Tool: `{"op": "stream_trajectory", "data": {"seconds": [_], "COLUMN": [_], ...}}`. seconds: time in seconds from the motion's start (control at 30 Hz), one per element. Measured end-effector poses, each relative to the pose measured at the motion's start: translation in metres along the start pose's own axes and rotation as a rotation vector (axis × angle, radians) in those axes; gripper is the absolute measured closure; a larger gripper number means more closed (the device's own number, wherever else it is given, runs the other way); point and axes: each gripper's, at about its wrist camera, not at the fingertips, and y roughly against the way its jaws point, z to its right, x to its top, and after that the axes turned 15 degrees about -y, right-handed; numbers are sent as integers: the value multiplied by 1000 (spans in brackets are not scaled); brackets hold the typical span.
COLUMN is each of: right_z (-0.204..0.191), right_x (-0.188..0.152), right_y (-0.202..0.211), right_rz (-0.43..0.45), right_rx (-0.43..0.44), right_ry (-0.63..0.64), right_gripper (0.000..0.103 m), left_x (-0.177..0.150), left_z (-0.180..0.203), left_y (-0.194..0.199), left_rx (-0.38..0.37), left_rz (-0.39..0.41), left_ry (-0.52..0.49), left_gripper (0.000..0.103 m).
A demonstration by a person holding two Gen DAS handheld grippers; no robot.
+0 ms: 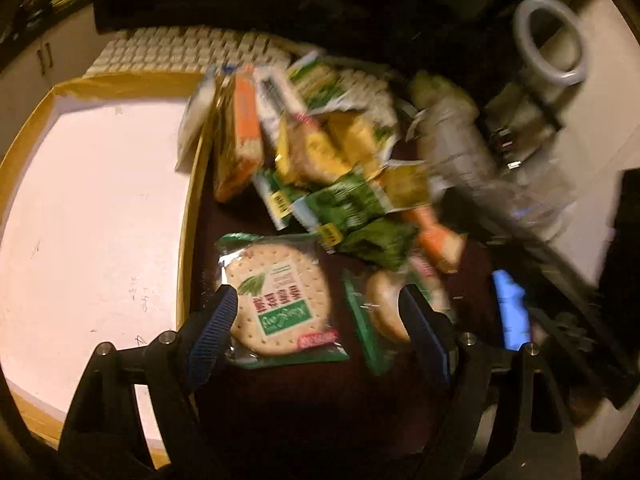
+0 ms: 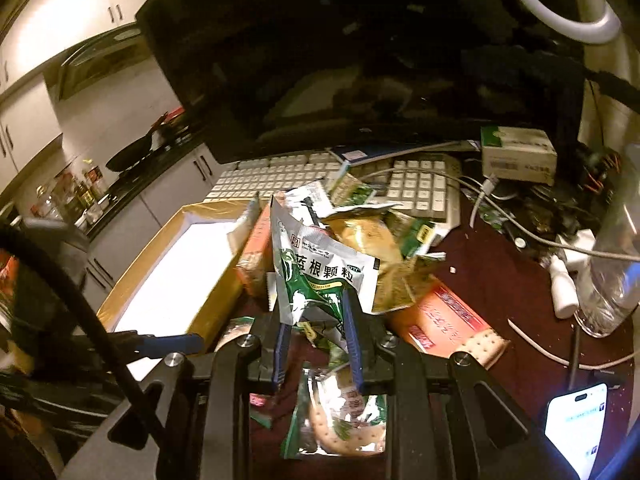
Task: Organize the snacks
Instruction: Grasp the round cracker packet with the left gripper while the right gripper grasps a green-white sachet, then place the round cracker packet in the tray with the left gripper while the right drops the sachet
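A heap of snack packets (image 1: 320, 148) lies on a dark red table beside a shallow yellow-rimmed box (image 1: 192, 216) with a white floor. My left gripper (image 1: 316, 316) is open, its jaws on either side of a green cracker packet (image 1: 280, 300) lying flat on the table; a second cracker packet (image 1: 380, 312) lies by the right finger. My right gripper (image 2: 316, 312) is shut on a green and white sachet (image 2: 320, 268) and holds it above the heap. The box also shows in the right wrist view (image 2: 216, 292), at the left. An orange cracker pack (image 2: 444, 320) lies to the right.
A white keyboard (image 2: 320, 176) and a dark monitor (image 2: 360, 60) stand behind the heap. Cables, a small carton (image 2: 518, 154), a clear plastic bottle (image 2: 612, 264) and a lit phone (image 2: 576, 428) are on the right. A ring light (image 1: 550, 40) stands at the back right.
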Motion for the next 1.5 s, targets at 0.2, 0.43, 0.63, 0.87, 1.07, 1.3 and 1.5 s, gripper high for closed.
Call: {"op": "stream_trajectory", "data": {"seconds": [0.2,0.43,0.63,0.87,1.07,1.3,1.5], "right_z": [3,6,5,-6,-6,-30,-75], "right_x": [-3,-9,-10,-14,-11,-14,-18], "right_y": [-1,-2,0,2,9,8,-2], "right_rz": [-9,-18,-23,-23,7,-7,-31], "right_rx": [33,44,40,36,44,123,228], "right_ry": [-5,-6,-4,19,14,44,125], "right_gripper": [79,79,79,79,79,79,79], "left_x": [9,8,-2,-14,-18,-40,-75], "left_z": [6,1,21,31,25,-9,-72], "left_y": [-34,-42,-46,-47,-14,63,107], "left_rx": [179,227,299,313,97,38,165], "left_rz": [-145,-157,-135,-114,-9,132,178], "left_ry": [-67,-68,-138,-196,-99,17,190], "left_gripper": [21,26,25,26,26,26,26]}}
